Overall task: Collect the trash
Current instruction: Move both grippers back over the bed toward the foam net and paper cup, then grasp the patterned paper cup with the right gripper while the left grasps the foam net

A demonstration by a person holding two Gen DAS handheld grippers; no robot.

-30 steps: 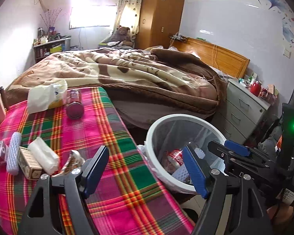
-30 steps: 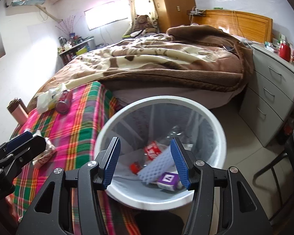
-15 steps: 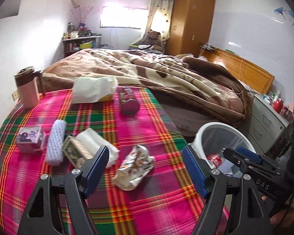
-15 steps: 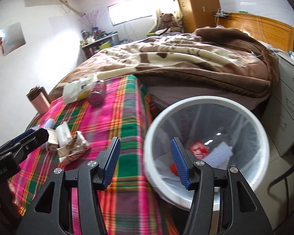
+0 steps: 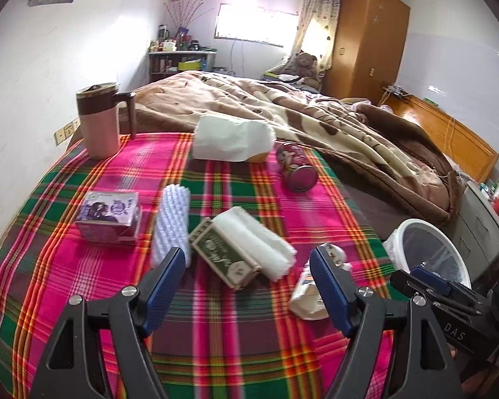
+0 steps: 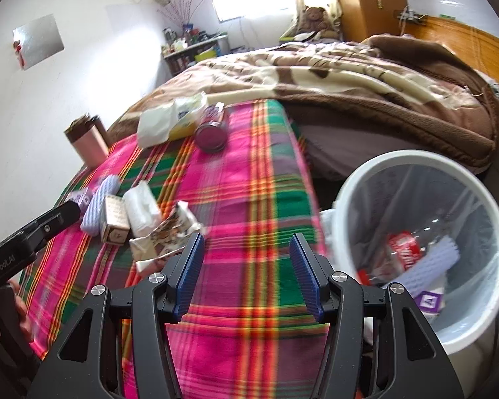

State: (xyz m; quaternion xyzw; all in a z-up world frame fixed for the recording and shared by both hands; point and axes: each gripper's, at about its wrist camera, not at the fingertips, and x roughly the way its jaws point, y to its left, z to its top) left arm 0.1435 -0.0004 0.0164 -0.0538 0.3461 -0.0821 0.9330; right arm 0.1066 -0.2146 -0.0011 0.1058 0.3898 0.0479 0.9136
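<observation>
1. Both grippers have swung away from the bin and over the tabletop since the earlier frames: the left wrist view, which a second ago looked across the bin's mouth, now looks down on the litter on the plaid cloth, and the right wrist view has the bin pushed off to its right side.
2. Done so far: the white bin point(image 6: 349, 179) beside the tabletop point(image 5: 236, 342) already holds a red-labelled bottle point(image 6: 403, 249), a white foam net sleeve point(image 6: 429, 267) and a small purple carton point(image 6: 427, 301).
3. Left on the cloth: a purple carton point(image 5: 108, 216), a foam net sleeve point(image 5: 171, 224), a green-and-tan box point(image 5: 224, 253), a white foam roll point(image 5: 257, 241), a crumpled wrapper point(image 5: 311, 296), a pink can on its side point(image 5: 296, 166) and a white bag point(image 5: 231, 138). A pink mug point(image 5: 99, 123) stands at the far corner; probably not rubbish.
4. Left gripper point(image 5: 248, 286): fingers spread, nothing between them, hovering above the box and roll.
5. Right gripper point(image 6: 246, 272): fingers spread and empty, over bare cloth, the wrapper just to its left.
6. My judgement: under halfway; about seven pieces wait, and the nearest cluster looks next.
</observation>
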